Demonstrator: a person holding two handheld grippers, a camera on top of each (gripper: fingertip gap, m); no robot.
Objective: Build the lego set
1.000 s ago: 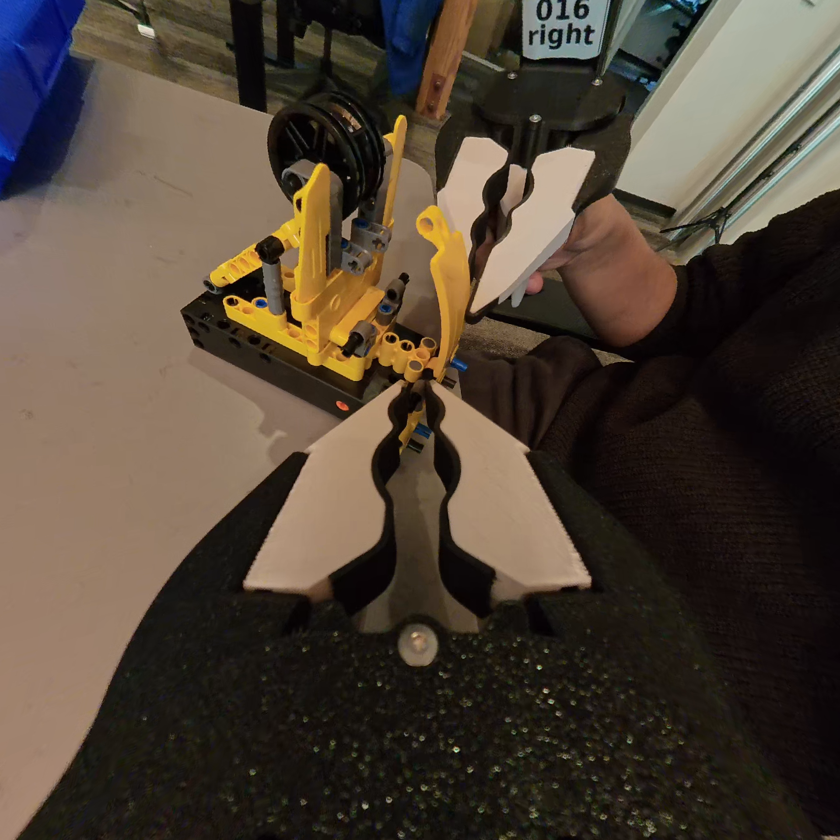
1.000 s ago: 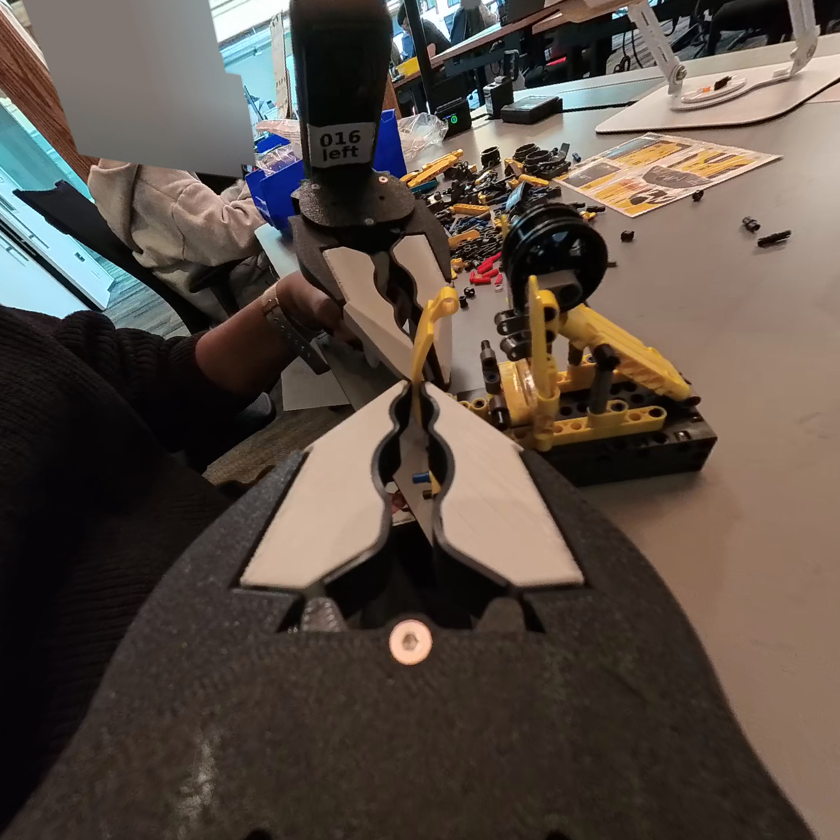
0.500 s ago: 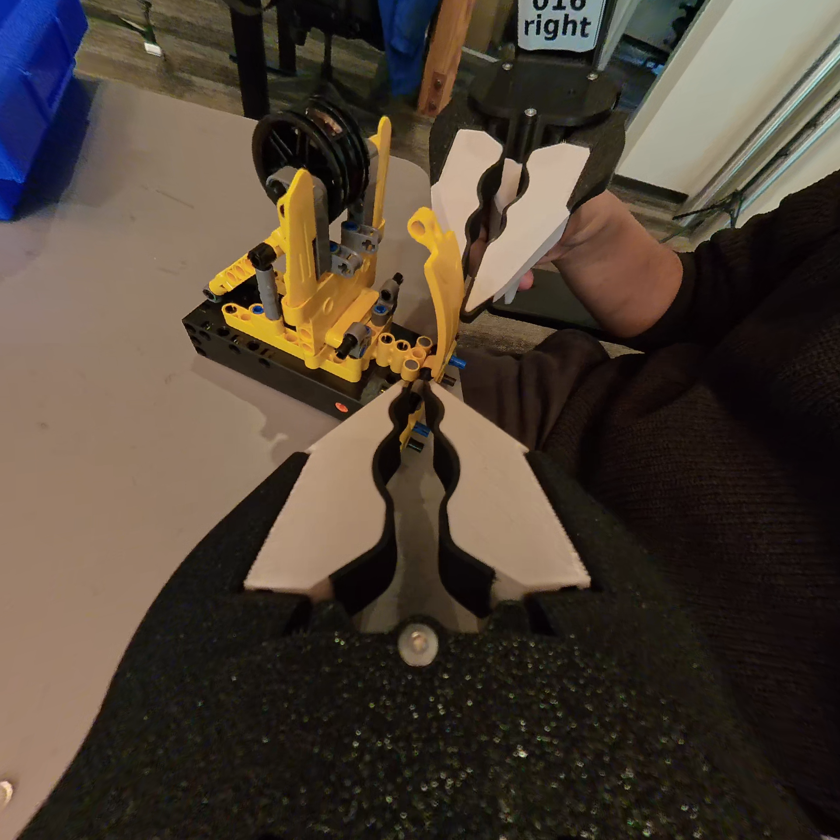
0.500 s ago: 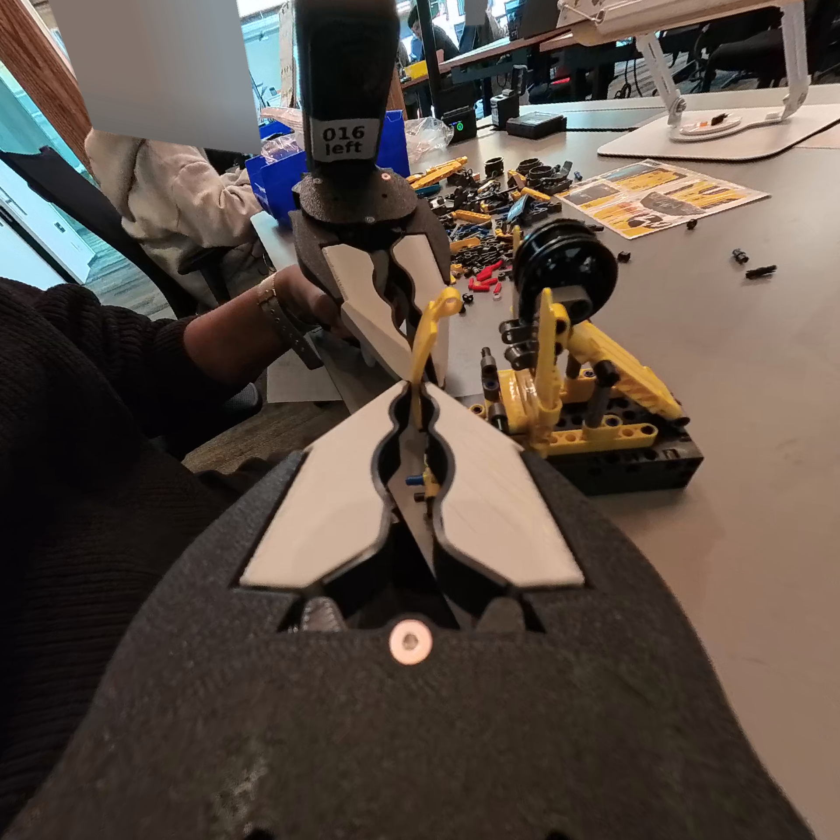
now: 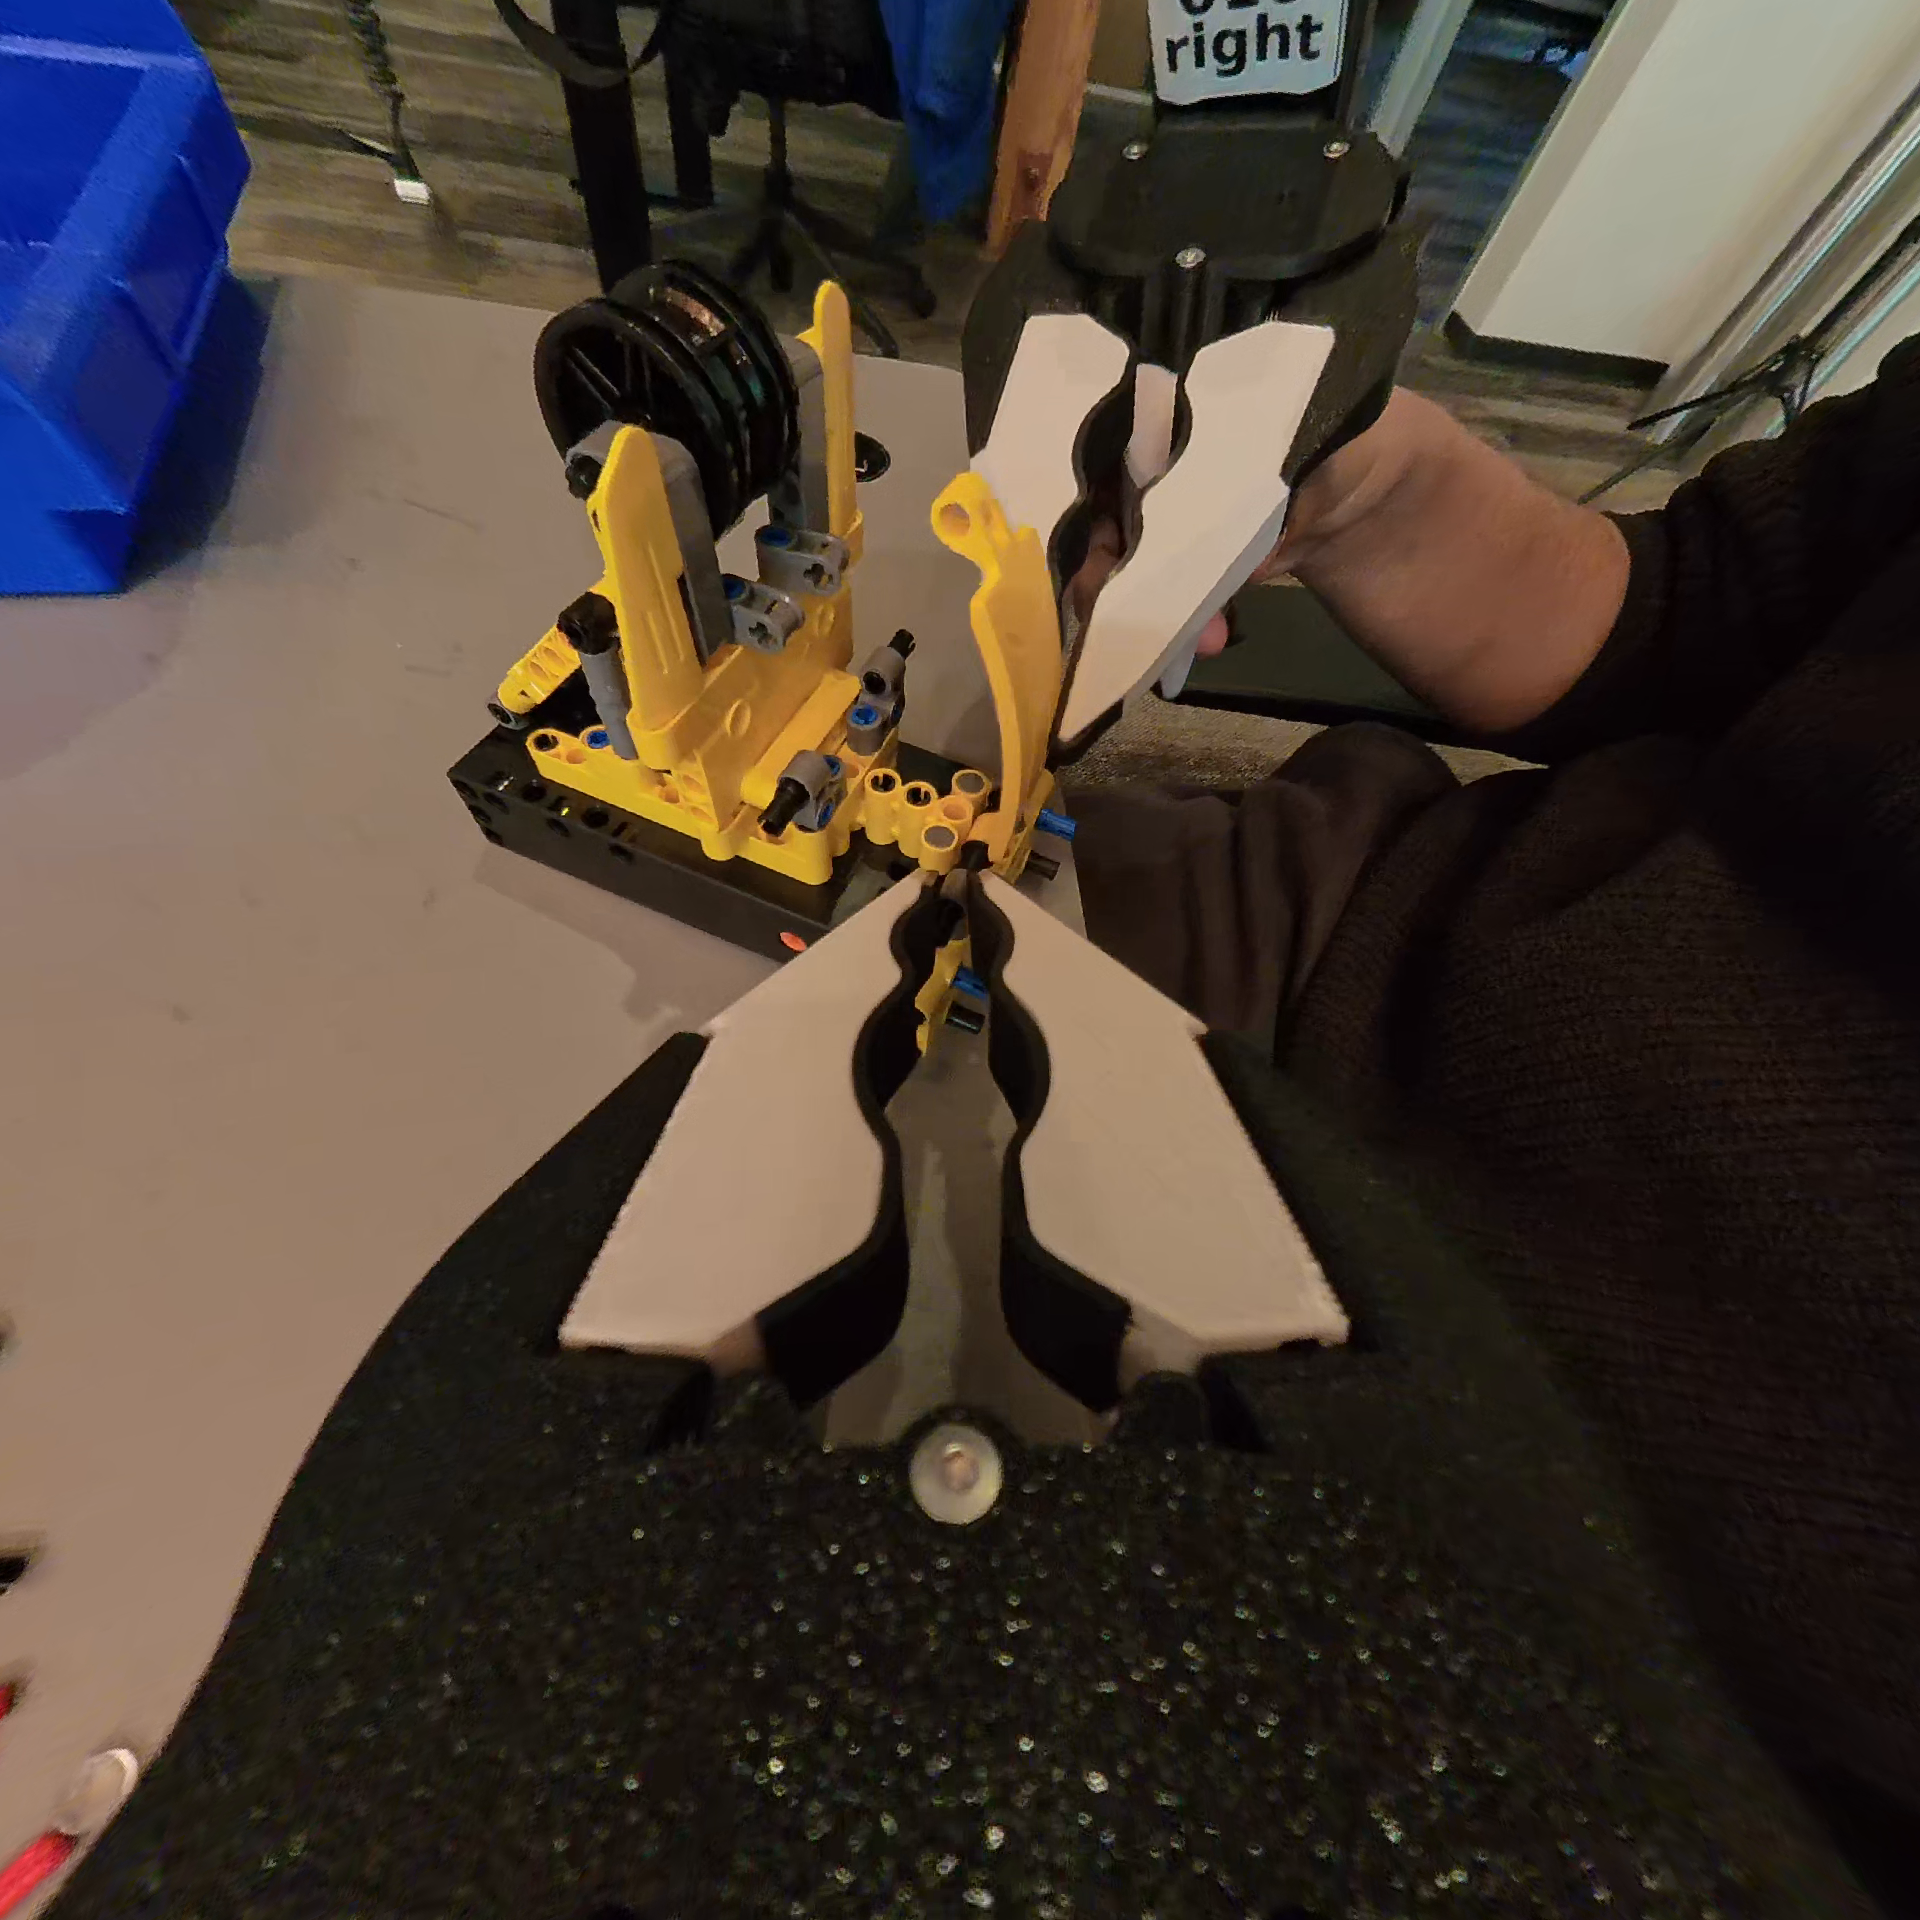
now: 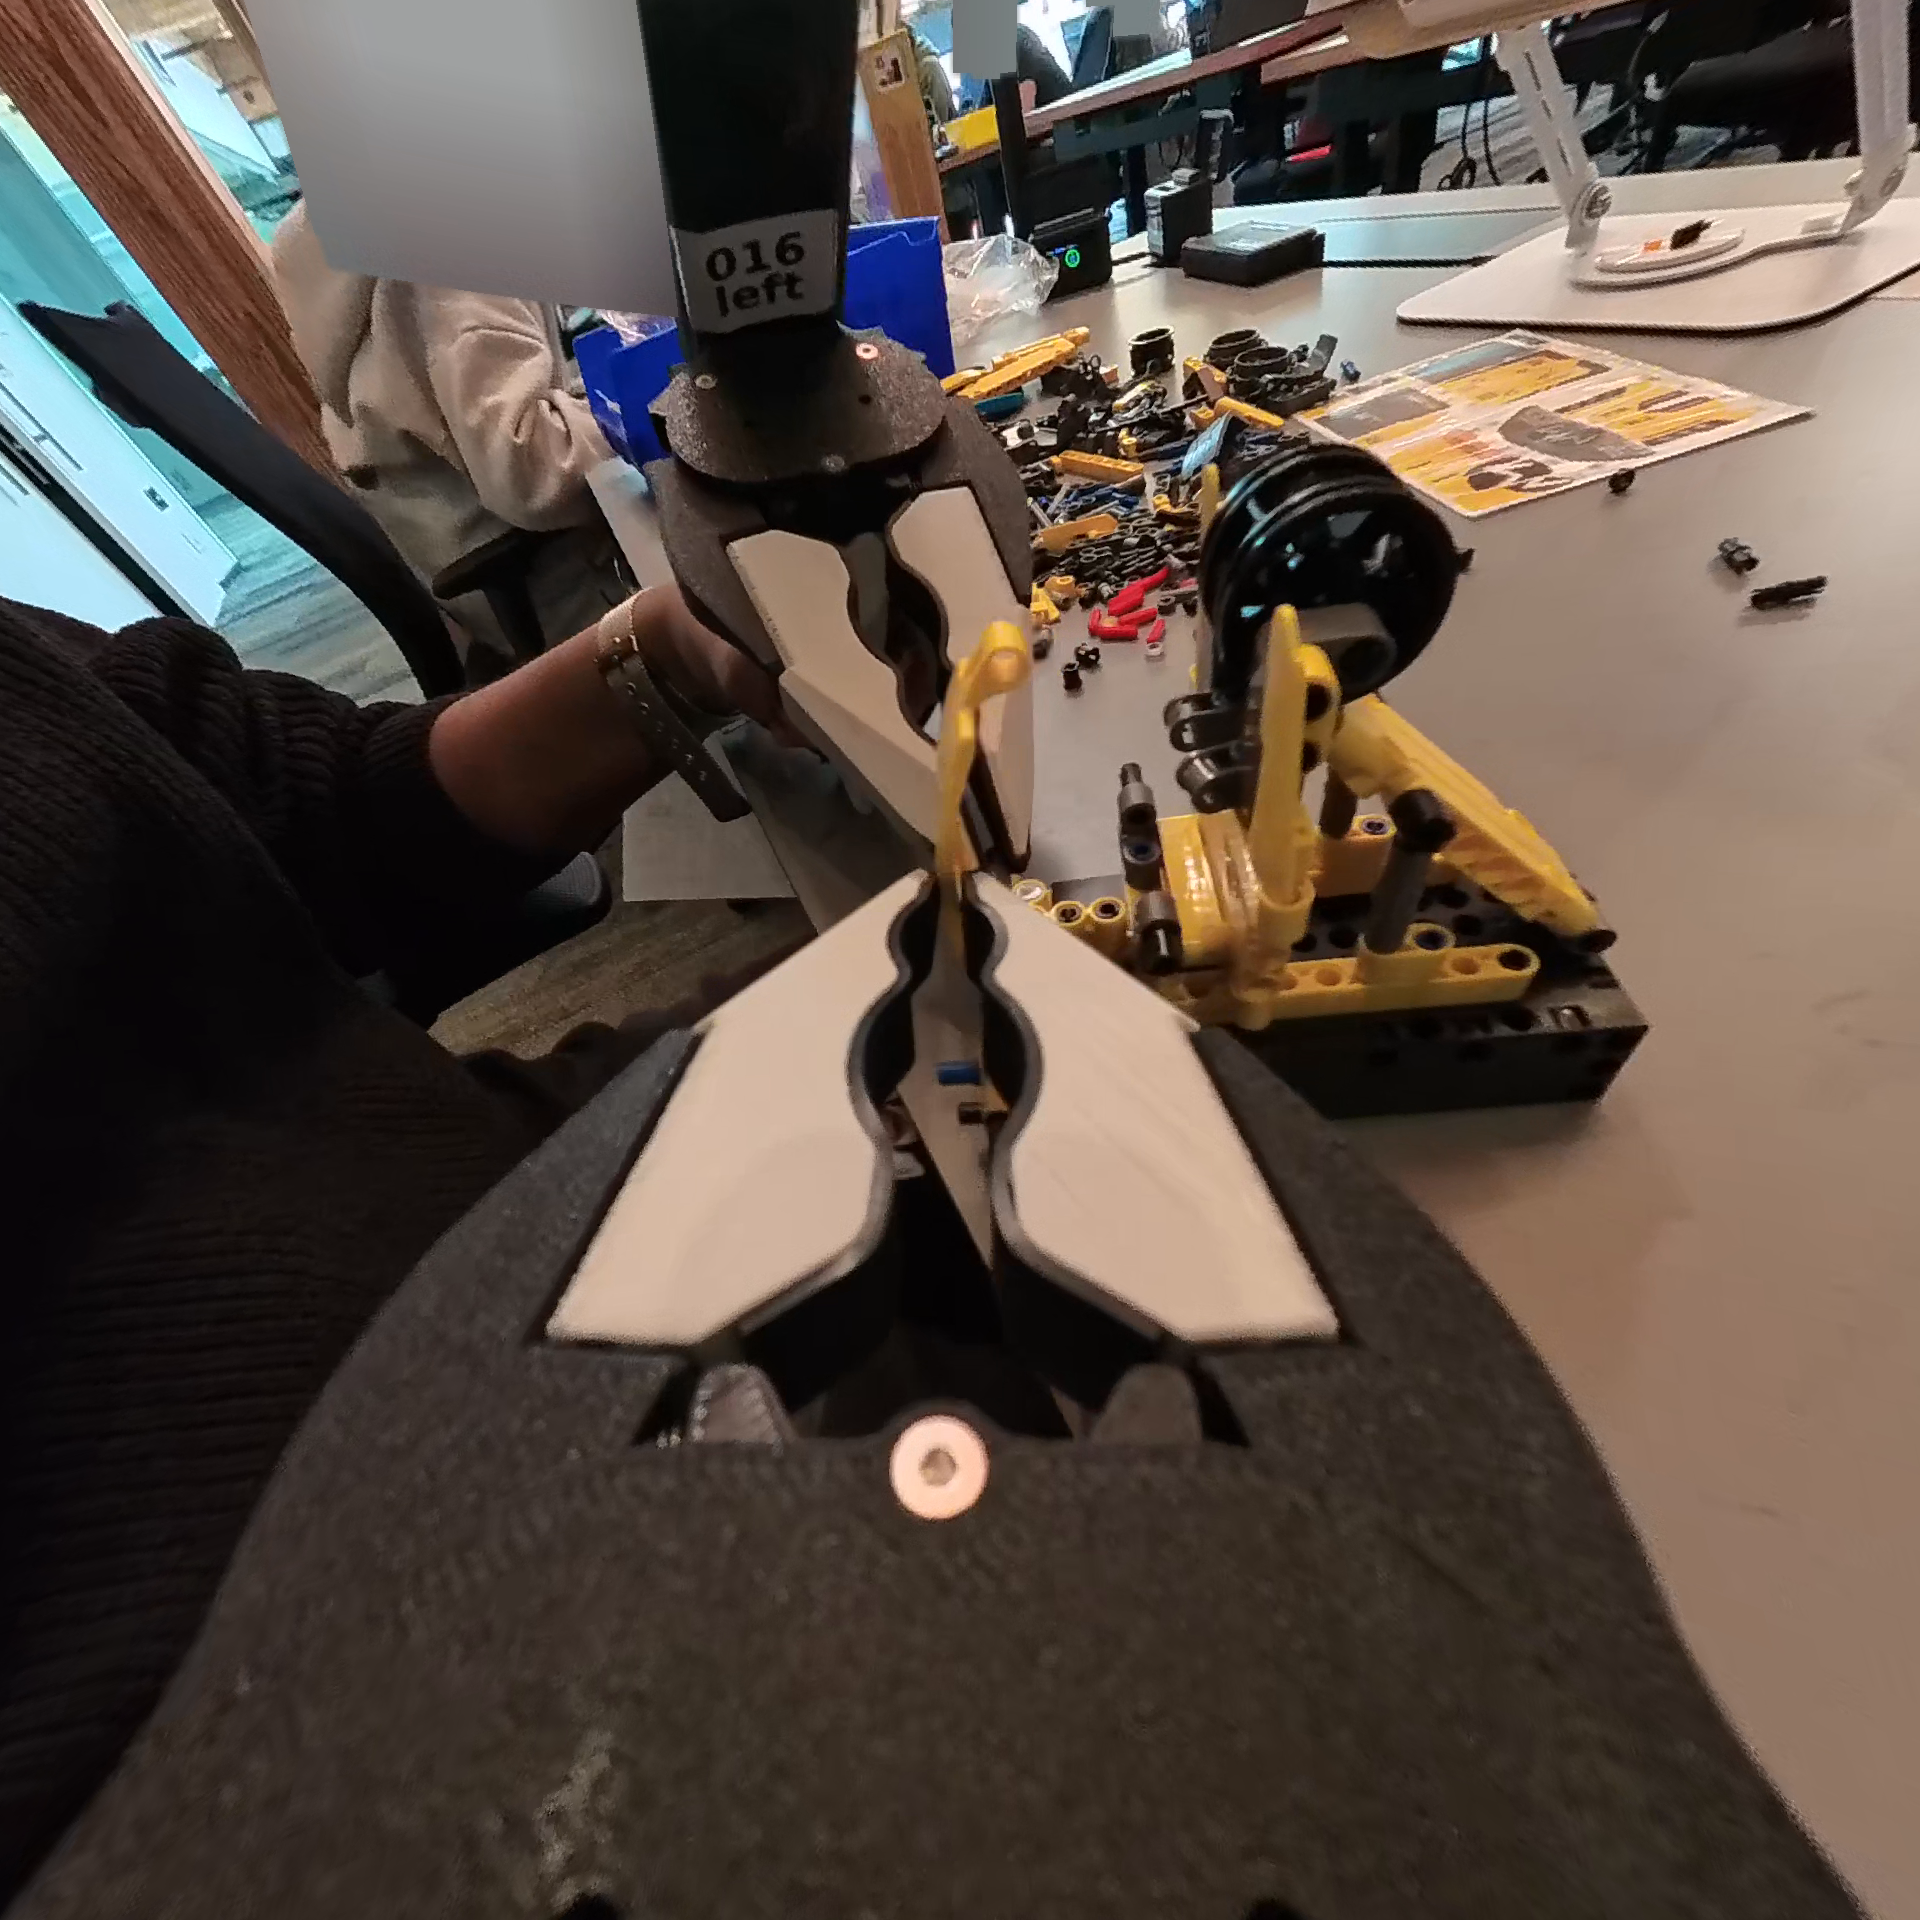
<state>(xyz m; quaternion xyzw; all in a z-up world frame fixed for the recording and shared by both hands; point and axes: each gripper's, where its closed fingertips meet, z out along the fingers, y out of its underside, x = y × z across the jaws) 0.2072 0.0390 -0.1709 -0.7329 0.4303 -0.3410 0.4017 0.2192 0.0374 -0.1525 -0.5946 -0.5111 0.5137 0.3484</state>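
Note:
A curved yellow panel (image 5: pixel 1006 665) with blue pins at its lower end is held upright between both grippers, just off the table's near edge. My left gripper (image 5: pixel 951 888) is shut on its lower part. My right gripper (image 6: pixel 951 883) is shut on it a little higher, and its upper tip (image 6: pixel 997 665) rises past the fingers. Each gripper shows in the other's view, the right gripper (image 5: pixel 1081 717) and the left gripper (image 6: pixel 982 847). Beside the panel stands a model (image 5: pixel 727 748) on a black base, with yellow beams and a black wheel (image 5: pixel 665 384); it also shows in the right wrist view (image 6: pixel 1351 935).
A blue bin (image 5: pixel 94 312) stands at the left. A heap of loose parts (image 6: pixel 1143 447), a printed sheet (image 6: pixel 1538 416), small black pins (image 6: pixel 1787 592) and a white stand (image 6: pixel 1662 239) lie on the grey table (image 6: pixel 1714 1143). A seated person (image 6: pixel 447 416) is behind. My two grippers' fingertips are within a few centimetres of each other. It is some 7 cm from my right tips to the black wheel (image 5: pixel 665 384).
Both grippers stay shut on the yellow panel. The left view has shifted slightly, so the model sits a little further left and lower in it.

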